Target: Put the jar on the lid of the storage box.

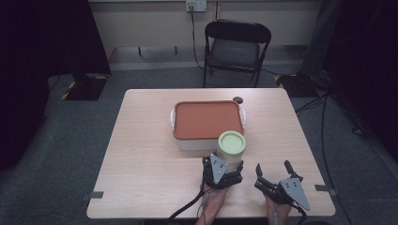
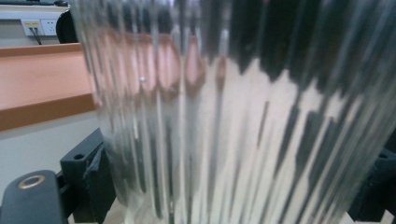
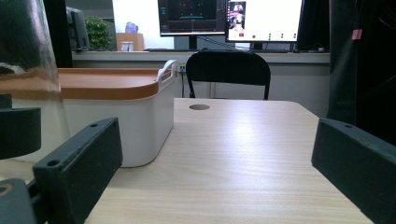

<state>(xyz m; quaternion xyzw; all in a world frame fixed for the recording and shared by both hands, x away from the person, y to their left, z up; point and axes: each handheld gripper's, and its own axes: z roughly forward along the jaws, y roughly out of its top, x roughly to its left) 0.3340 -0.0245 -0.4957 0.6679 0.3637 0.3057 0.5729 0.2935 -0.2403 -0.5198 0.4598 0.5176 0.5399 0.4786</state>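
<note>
Right at the near edge of the table [image 1: 141, 187], the left gripper [image 1: 221, 169] has its jaws clamped on the lower body of a ribbed clear jar [image 1: 231, 152] with a pale green lid [image 1: 232, 142]. From the left gripper view it's basically wall-to-wall ribbed glass [image 2: 233, 112], black jaw pieces hugging it on both sides, so that grip looks pretty solid to me.

Just to the right of it, the right gripper [image 1: 273, 167] hangs with its jaws spread wide and nothing between them. Its own camera looks out over bare tabletop, with the jar's curved wall [image 3: 28, 79] off at the left edge.

So the relation that matters: the jar stands upright, long axis vertical, lid on top, and it sits to the left of the free right gripper, just beside it. If the lid is what's coming off next, my guess is the right one has to go up and leftward to get over the top, since it's the only free one and already close.

Directly behind the jar, touching or nearly so (can't tell which), is a white storage box [image 1: 187, 142] with an orange lid [image 1: 206, 119], lid on. Farther back, past the table's far edge, there's a black folding chair [image 1: 235, 47].
</note>
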